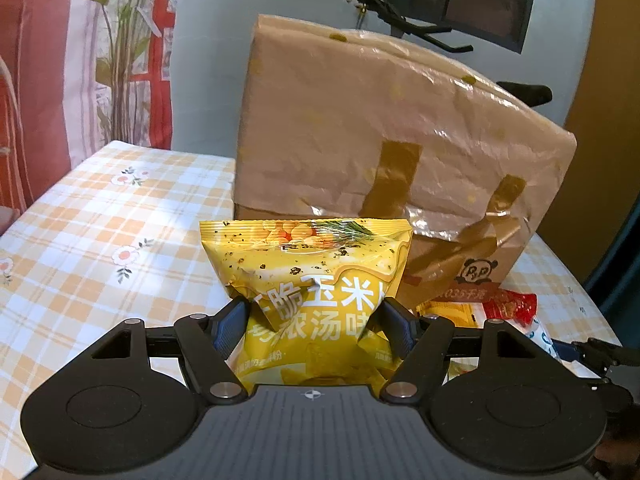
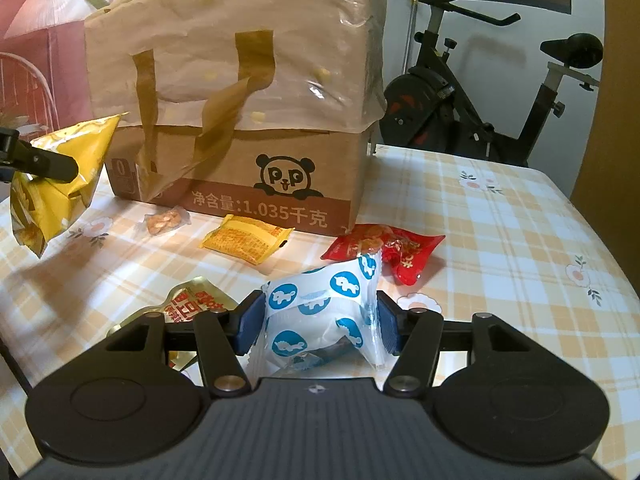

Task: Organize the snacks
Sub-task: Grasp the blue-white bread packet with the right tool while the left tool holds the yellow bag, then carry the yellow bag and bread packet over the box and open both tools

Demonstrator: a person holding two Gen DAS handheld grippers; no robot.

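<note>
My left gripper [image 1: 312, 312] is shut on a puffy yellow snack bag [image 1: 308, 256], held up off the table in front of a cardboard box [image 1: 460, 256]. The right wrist view shows the same yellow snack bag [image 2: 56, 200] hanging at the left with a left finger [image 2: 40, 164] across it. My right gripper [image 2: 320, 312] is shut on a white packet with blue animal dots [image 2: 344, 280], its blue pads pressing both sides just above the tablecloth. The panda-printed box [image 2: 280, 184] stands behind, its top covered by a brown bag with handles [image 2: 240, 40].
Loose snacks lie before the box: a red packet [image 2: 392, 248], a small yellow packet [image 2: 248, 236], a clear-wrapped biscuit [image 2: 166, 220] and a gold packet [image 2: 192, 300]. The orange checked tablecloth [image 2: 500, 240] extends right. An exercise bike [image 2: 460, 100] stands beyond the table.
</note>
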